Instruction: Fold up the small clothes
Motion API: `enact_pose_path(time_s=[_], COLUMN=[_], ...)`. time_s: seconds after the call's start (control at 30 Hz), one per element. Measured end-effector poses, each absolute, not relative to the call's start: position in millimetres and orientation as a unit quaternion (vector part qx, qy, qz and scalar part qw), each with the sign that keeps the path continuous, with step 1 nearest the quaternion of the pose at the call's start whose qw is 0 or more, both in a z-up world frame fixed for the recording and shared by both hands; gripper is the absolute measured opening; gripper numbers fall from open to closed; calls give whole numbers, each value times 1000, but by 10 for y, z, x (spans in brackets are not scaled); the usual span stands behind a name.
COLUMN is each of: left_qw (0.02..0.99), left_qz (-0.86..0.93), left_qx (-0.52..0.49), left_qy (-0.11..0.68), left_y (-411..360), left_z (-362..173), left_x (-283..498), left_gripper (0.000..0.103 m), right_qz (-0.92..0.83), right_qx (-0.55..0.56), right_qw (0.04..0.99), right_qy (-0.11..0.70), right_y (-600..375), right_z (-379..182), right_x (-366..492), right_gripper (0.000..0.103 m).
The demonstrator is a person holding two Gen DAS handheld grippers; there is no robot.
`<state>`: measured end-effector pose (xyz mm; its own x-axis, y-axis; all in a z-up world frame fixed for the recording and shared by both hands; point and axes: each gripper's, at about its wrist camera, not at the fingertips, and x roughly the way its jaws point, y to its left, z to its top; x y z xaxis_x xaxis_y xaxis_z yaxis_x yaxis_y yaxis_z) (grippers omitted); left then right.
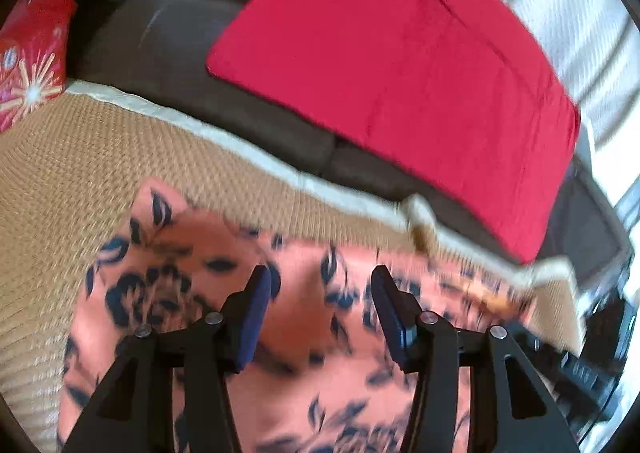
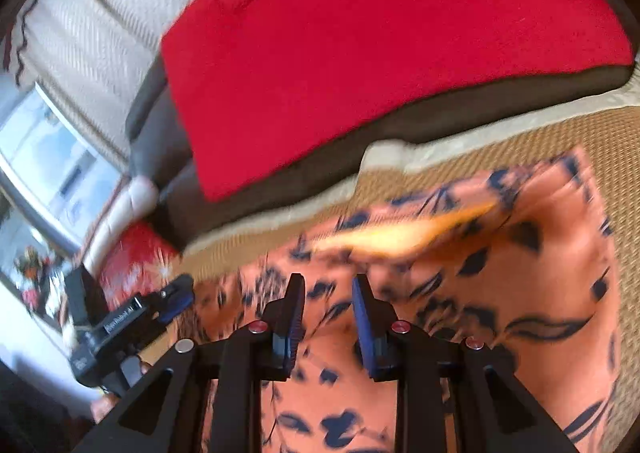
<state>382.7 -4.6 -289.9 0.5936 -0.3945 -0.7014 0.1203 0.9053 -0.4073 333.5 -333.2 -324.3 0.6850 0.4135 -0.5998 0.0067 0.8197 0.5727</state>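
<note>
two grippers hang over one piece of clothing, and neither has hold of it. my left gripper [image 1: 320, 285] has its jaws spread wide with only printed cloth showing in the gap, so i read it as open and empty. my right gripper [image 2: 328, 289] is narrower but also parted, nothing pinched between the pads.

the garment [image 1: 224, 293], salmon with dark blue leaves, lies spread on the woven mat [image 1: 60, 181]. it reaches up toward the mat's pale far edge, next to the brown sofa [image 1: 168, 49]. in the right view a fold or raised flap of the garment [image 2: 408, 233] catches the light near that far edge; blur stops me saying whether it is lifted or just creased. i judge the cloth is laid flat here because the mat gives a firm, wide base for folding.

a red blanket [image 1: 400, 65] is draped over the sofa seat, clear of the mat, so it should not tangle with my work. a red patterned cushion [image 1: 28, 61] sits at the sofa's far end.

from the right view my left gripper [image 2: 160, 309] hovers off the garment's left edge. i'd guess both tools are poised to take an edge each.
</note>
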Motion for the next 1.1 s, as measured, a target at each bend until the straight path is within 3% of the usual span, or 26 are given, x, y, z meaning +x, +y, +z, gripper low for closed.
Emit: enact_pose_path(time_s=[0.13, 0.23, 0.43, 0.63, 0.8, 0.87, 0.9, 0.93, 1.0, 1.1], left_qw=[873, 869, 878, 864, 868, 874, 877, 883, 895, 907], left_qz=[-80, -83, -52, -10, -21, -23, -30, -47, -83, -114], left_qx=[-39, -51, -39, -31, -68, -73, -78, -84, -80, -62], left_qy=[479, 486, 474, 502, 492, 479, 473, 460, 431, 401], left_y=[-162, -57, 205, 544, 724, 743, 714, 684, 576, 350], left_z=[-3136, -3207, -2986, -3111, -3016, -2956, -2948, -2892, -2774, -2684], left_x=[3720, 3687, 3336, 3162, 2902, 2745, 2716, 2650, 2543, 2528], left_gripper=[57, 57, 57, 59, 59, 59, 59, 59, 61, 76], right_qz=[47, 13, -10, -29, 1, 33, 46, 53, 65, 86], right_qx=[238, 271, 300, 303, 354, 385, 403, 414, 444, 459], right_qw=[880, 865, 898, 849, 851, 841, 834, 830, 830, 833], right_qy=[409, 422, 321, 432, 388, 379, 375, 371, 331, 297], right_y=[-3266, -3492, -3821, -3969, -4069, -4091, -4118, -4108, -4148, -4197], right_z=[-3439, -3682, -3203, -3633, -3430, -3363, -3346, -3326, -3255, -3203], right_x=[3496, 3614, 3145, 3030, 2627, 2420, 2281, 2189, 1835, 1484], right_gripper=[28, 27, 28, 27, 29, 41, 53, 79, 83, 83])
